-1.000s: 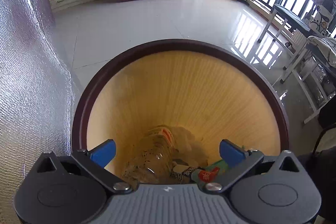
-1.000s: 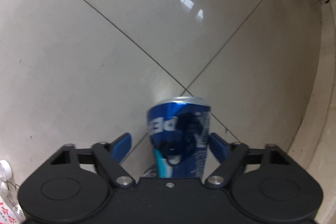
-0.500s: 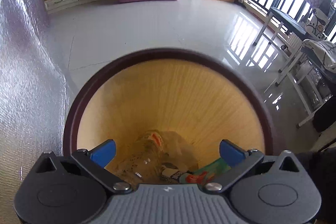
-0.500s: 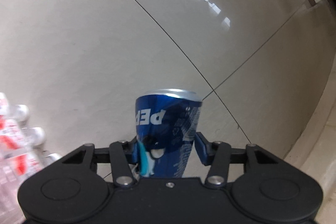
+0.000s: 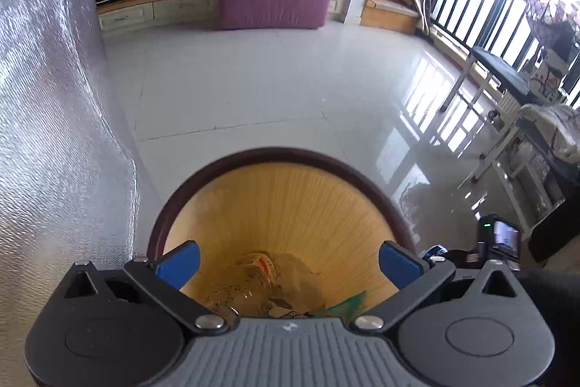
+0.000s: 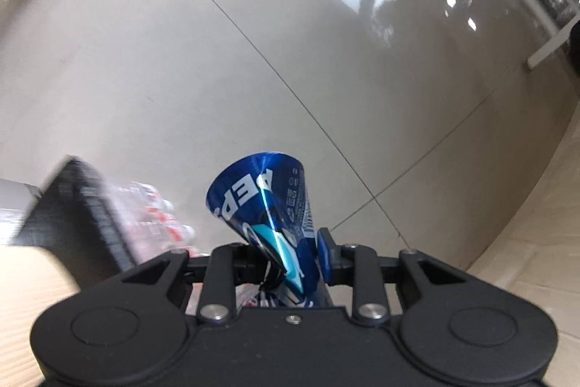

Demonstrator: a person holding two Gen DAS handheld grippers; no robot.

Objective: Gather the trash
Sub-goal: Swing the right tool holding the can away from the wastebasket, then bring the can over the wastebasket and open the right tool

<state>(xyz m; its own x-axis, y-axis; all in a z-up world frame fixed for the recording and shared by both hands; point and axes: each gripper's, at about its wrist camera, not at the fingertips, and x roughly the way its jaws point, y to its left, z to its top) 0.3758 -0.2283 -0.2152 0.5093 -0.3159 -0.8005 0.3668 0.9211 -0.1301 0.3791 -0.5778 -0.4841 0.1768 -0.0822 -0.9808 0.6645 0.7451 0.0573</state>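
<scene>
Right gripper [image 6: 290, 251] jaws closing, pinching a crushed blue Pepsi can [image 6: 270, 205]; blurred bottle pack [image 6: 156, 216] beside it on the floor. Left gripper [image 5: 288, 262] wide, empty, above the wooden bin [image 5: 290, 205] holding a plastic bottle [image 5: 250, 281]; silver sheet [image 5: 54, 133] adjacent.

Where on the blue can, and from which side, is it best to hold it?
Grip the blue can across its crushed lower waist, as the closing right gripper does now, coming from its narrow end. That dented part is slimmer than the wide, round far end, so the pads fit around it.
</scene>
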